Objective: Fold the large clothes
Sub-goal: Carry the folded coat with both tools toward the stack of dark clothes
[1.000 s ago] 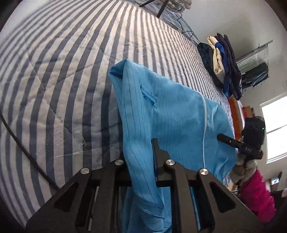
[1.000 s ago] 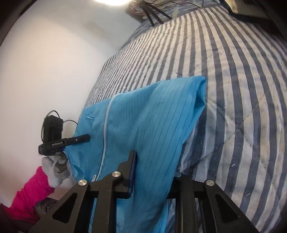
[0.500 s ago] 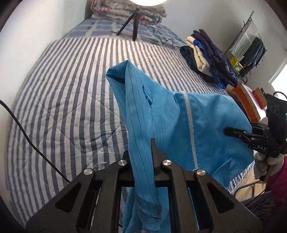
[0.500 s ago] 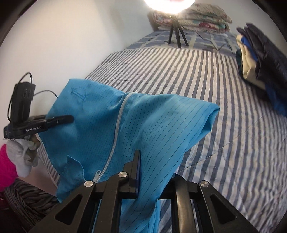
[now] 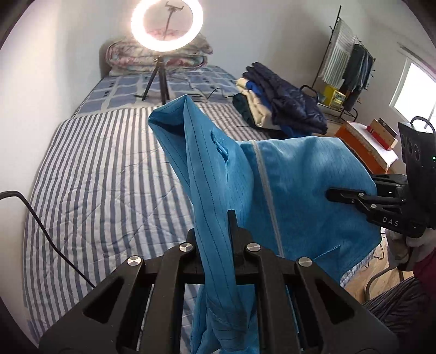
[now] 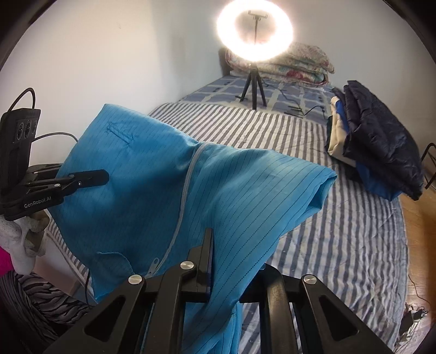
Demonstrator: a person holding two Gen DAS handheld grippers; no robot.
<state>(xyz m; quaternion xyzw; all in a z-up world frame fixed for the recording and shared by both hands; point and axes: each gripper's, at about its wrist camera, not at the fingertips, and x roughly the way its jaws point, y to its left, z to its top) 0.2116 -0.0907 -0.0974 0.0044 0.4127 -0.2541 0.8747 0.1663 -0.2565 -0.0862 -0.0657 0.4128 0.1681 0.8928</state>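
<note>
- The left gripper (image 5: 218,231) is nearest in its own view; its jaws are clenched on a bunched fold of the blue garment (image 5: 294,196), which rises between the black fingers and spills down below them
- The right gripper (image 6: 234,261) is clamped on another fold of the same garment; its jaws have just been closing, with the cloth between them; fabric hides the right-hand finger
- The garment hangs stretched between the two grippers, off the bed; it is bright blue with thin dark pinstripes; a pale zip (image 6: 185,196) runs down its front; one folded corner juts toward the bed
- From each wrist the other gripper shows at the edge of the frame, its tip pressed into the cloth; a light-gloved hand (image 6: 19,245) grips the handle of the left one; a cable loops from the black box on it
- Under and beyond the garment lies the bed (image 5: 103,177) with a blue-and-white striped quilt
- Farther on, to the right, sits a pile of folded clothes (image 6: 376,152), dark navy on top, cream and blue beneath
- Past that a lit ring light (image 5: 166,26) stands on a small tripod on the bed
- At the head of the bed lies a folded floral quilt (image 6: 299,65) against the white wall
- Off to the right stand a clothes rack (image 5: 348,65) and a window
</note>
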